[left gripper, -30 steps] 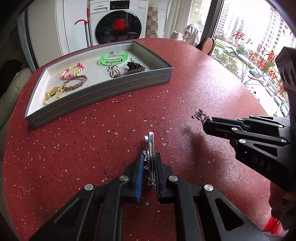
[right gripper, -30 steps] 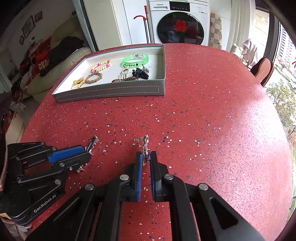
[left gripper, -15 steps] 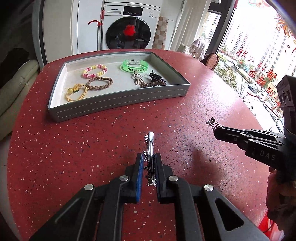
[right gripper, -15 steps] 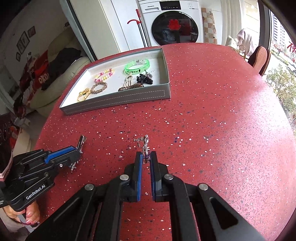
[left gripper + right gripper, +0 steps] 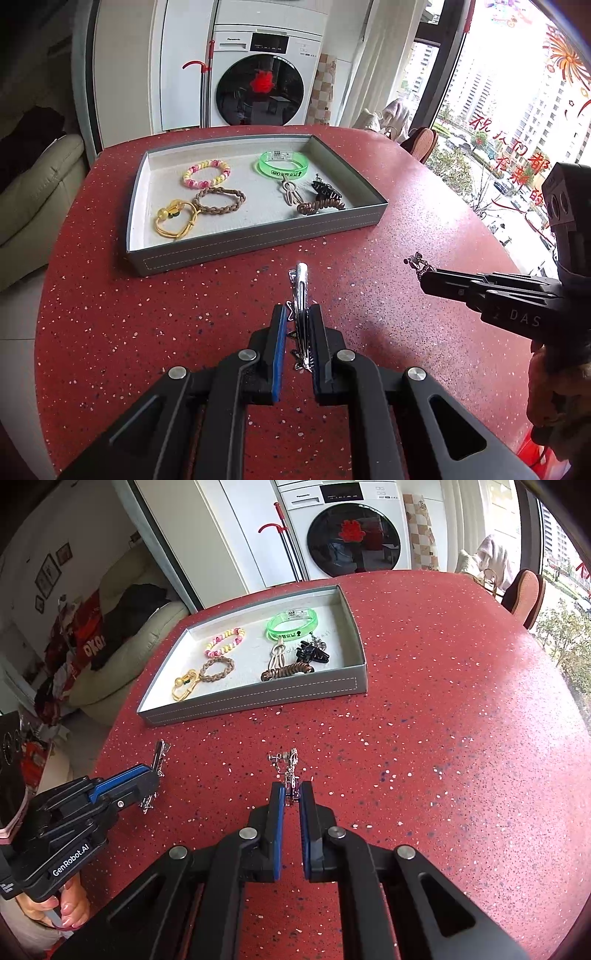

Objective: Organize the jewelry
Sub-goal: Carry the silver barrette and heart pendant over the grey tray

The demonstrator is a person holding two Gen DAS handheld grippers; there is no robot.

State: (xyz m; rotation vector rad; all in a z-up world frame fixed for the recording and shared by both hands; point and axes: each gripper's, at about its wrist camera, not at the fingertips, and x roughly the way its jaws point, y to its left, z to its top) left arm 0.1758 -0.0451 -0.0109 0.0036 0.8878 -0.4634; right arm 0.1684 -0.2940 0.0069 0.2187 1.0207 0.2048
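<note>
Left wrist view: the left gripper (image 5: 299, 314) is clamped on a silver metal hair clip (image 5: 301, 295) above the speckled red tabletop (image 5: 110, 314), short of the grey rectangular tray (image 5: 258, 240) near the far edge.

Right wrist view: the right gripper (image 5: 291, 794), nearly closed, pinches a small silver earring (image 5: 288, 768) above the tabletop's middle.

This is a lived-in flat: a white front-loading washing machine (image 5: 258, 77) stands built into cabinets at the top centre, and a cream sofa (image 5: 122, 653) heaped with clothes fills the upper left. A red speckled dining table (image 5: 443, 701) takes the middle, and high-rise blocks (image 5: 517, 96) show through the right-hand window.
</note>
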